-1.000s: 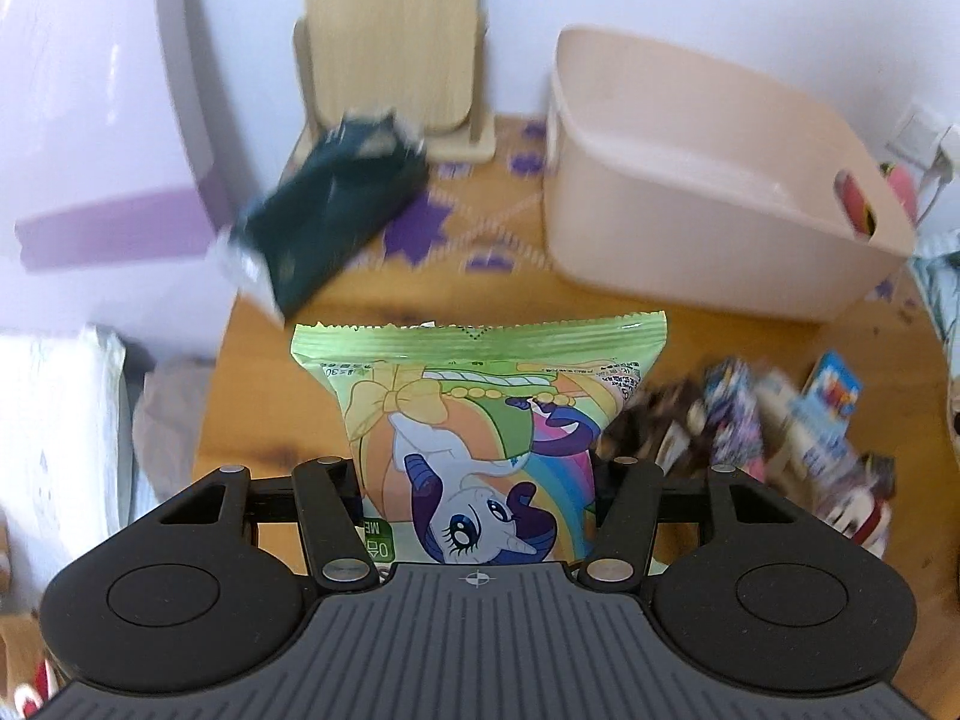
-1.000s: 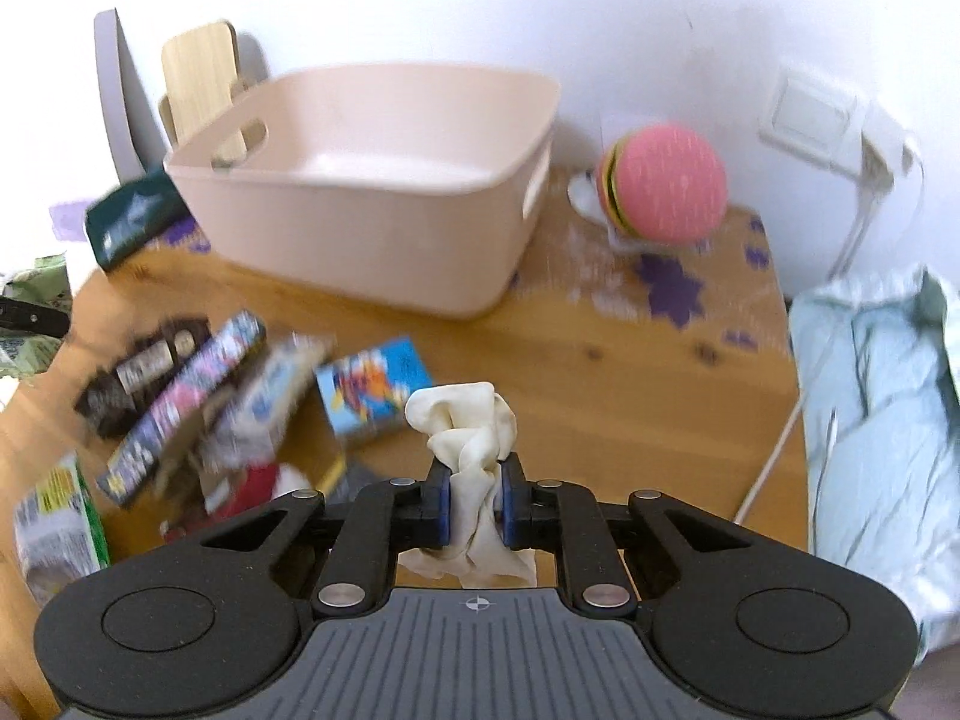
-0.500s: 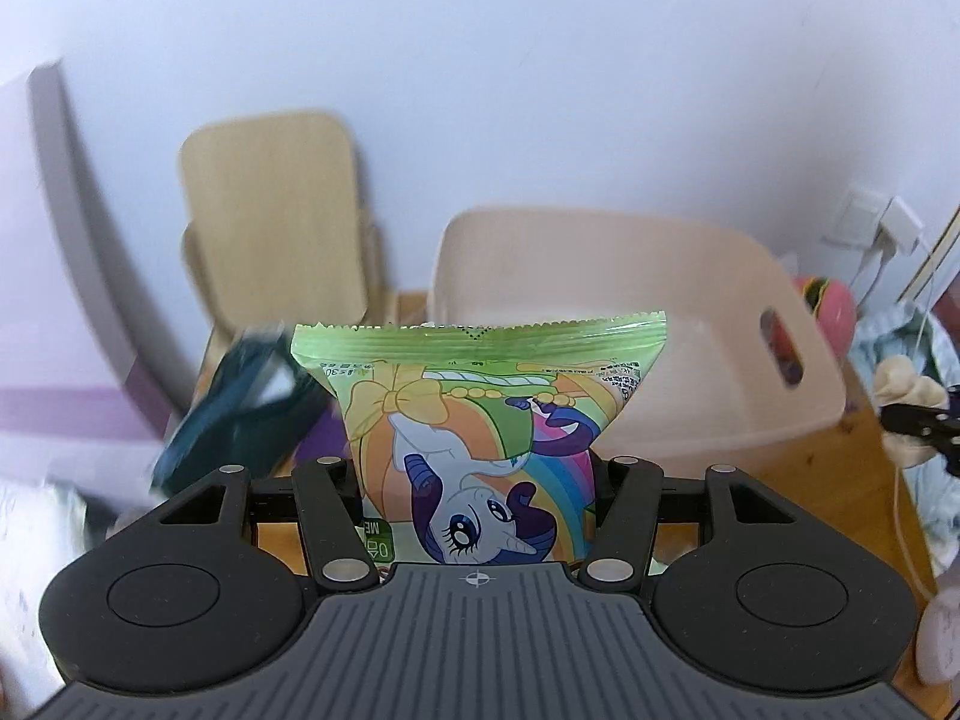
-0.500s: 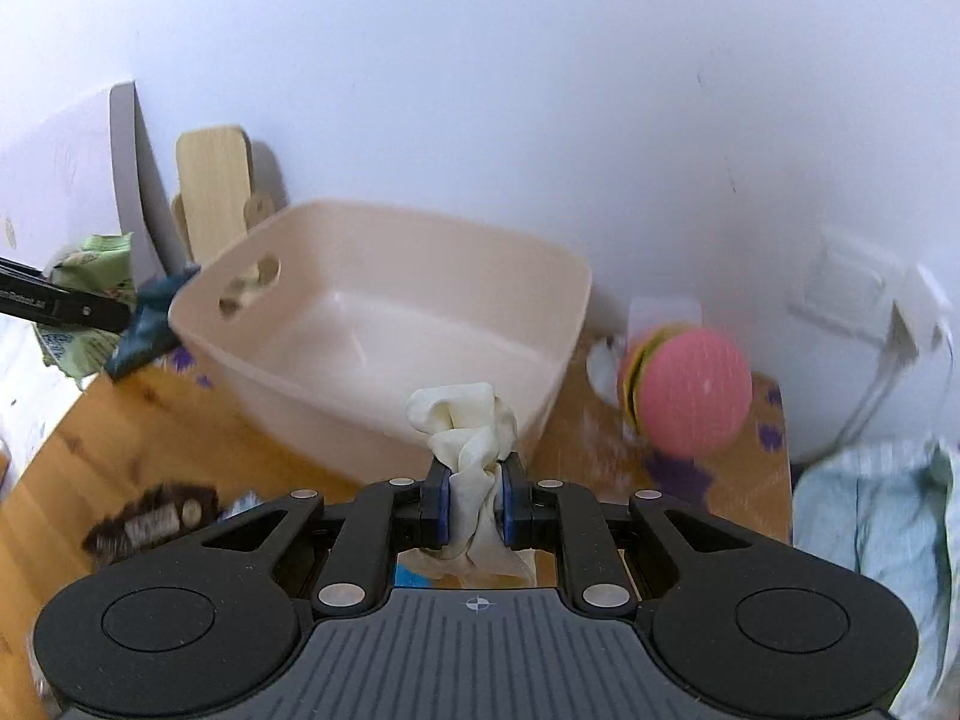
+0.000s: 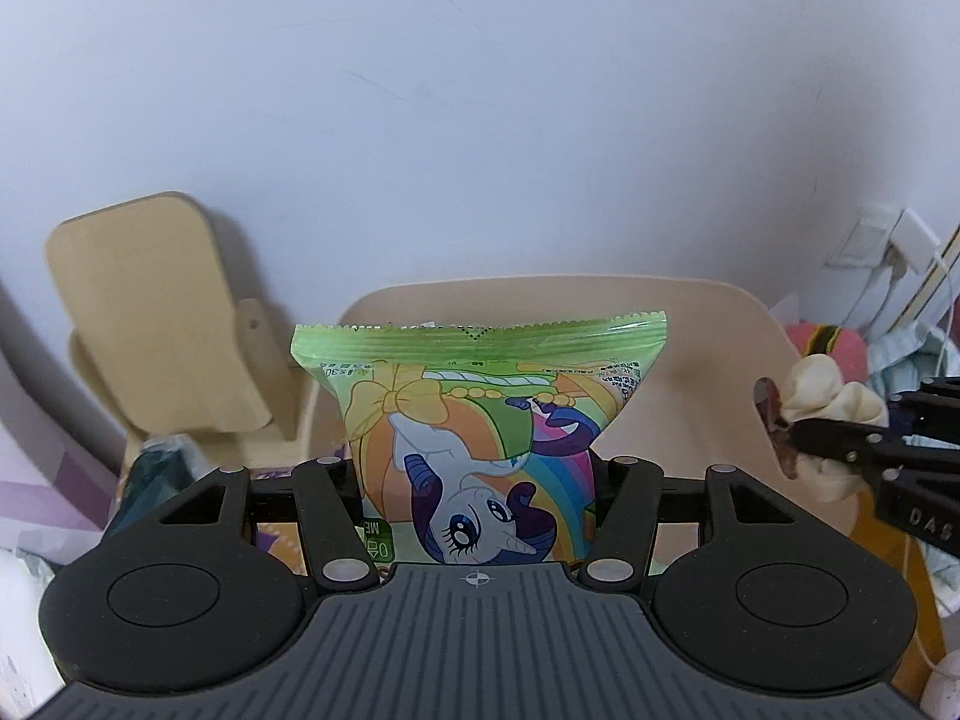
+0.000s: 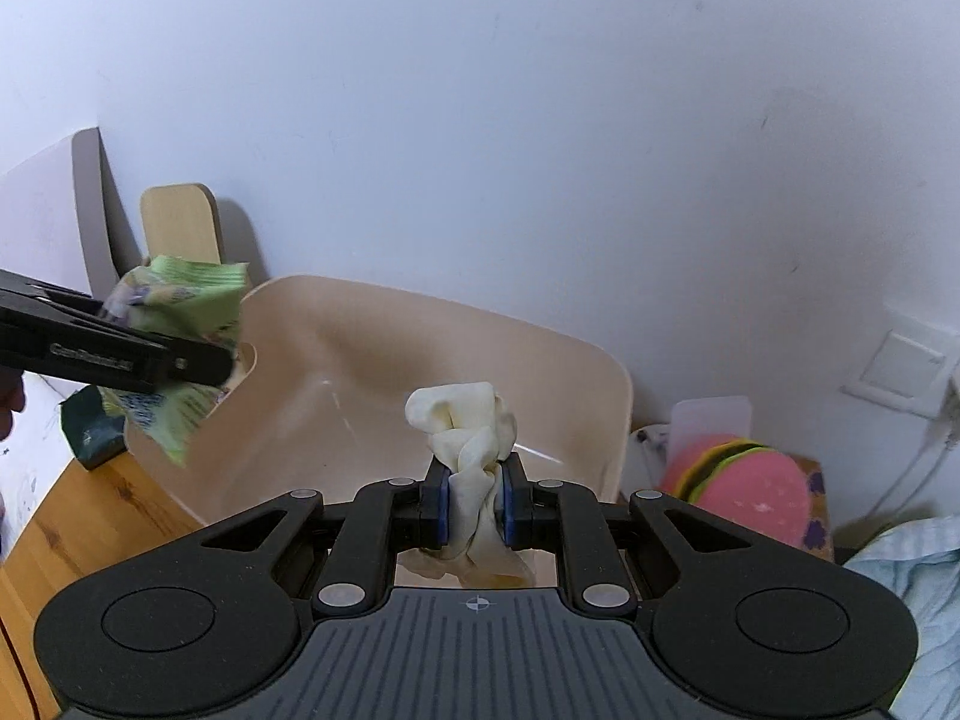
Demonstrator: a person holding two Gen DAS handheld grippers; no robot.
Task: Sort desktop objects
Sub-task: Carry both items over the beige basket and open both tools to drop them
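Both hands were on the carry step of the sort, each bringing one item to the pale pink bin [image 6: 420, 360] at the back of the counter [image 6: 90, 516]. The left gripper [image 5: 477, 498] had its fingers set about half wide and clamped on the sides of a green snack bag [image 5: 480, 420] printed with a cartoon unicorn, held up in front of the bin. The right gripper [image 6: 474, 510] had its fingers pinched narrow on a cream scrunchie [image 6: 462, 420], above the bin's open mouth. The next move looked to call for easing each item over the rim and parting the fingers. Readable writing was scant: "DAS" on the right gripper's side; the bag's small print was illegible
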